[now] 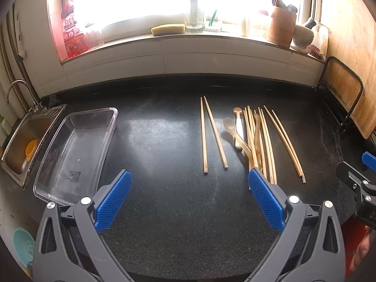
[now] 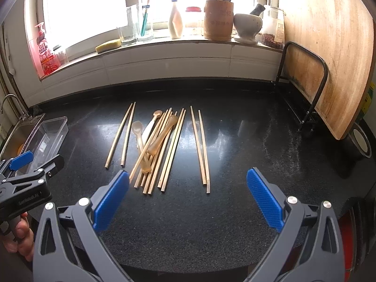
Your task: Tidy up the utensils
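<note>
Both claws spread wide, nothing picked up yet, utensils loose on the desk.

Left claw (image 1: 189, 201) and right claw (image 2: 188, 199) hang empty, ribbed blue pads apart. I'd pinch one thin, square-cut bamboo chopstick pair (image 2: 119, 137) near its ends so it won't roll. The heap (image 2: 155, 148) mixes glossy translucent spoons at 12 o'clock. The clear plastic bin (image 1: 75, 152) waits at 10.
</note>
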`<move>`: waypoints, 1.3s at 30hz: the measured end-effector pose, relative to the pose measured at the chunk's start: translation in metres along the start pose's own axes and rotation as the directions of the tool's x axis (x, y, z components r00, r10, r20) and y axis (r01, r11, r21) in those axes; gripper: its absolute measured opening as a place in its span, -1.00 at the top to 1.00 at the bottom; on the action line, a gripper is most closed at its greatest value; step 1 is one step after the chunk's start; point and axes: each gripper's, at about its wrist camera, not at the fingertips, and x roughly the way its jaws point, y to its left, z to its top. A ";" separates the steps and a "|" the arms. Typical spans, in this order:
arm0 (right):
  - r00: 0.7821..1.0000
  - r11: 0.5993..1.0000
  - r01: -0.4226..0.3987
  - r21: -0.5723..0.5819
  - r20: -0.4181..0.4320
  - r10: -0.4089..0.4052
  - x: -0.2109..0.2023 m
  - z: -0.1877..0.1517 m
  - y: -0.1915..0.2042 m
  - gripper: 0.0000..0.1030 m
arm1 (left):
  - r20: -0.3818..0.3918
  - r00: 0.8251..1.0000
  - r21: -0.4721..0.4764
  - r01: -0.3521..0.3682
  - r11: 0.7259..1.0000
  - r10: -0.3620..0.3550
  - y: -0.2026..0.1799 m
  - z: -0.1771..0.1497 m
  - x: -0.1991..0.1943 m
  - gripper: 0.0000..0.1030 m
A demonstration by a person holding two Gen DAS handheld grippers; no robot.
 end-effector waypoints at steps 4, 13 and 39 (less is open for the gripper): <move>1.000 1.000 0.001 0.000 -0.001 -0.001 0.000 0.000 0.000 -0.88 | -0.005 1.000 -0.002 0.003 1.000 -0.003 0.000 -0.001 0.001 -0.89; 1.000 1.000 -0.002 -0.001 -0.001 0.002 -0.001 0.000 0.001 -0.88 | -0.009 1.000 -0.007 0.007 1.000 -0.007 0.001 -0.001 0.002 -0.89; 1.000 1.000 -0.004 -0.006 0.004 0.004 -0.003 0.001 0.007 -0.88 | -0.011 1.000 -0.005 0.014 1.000 -0.014 -0.001 -0.001 0.002 -0.89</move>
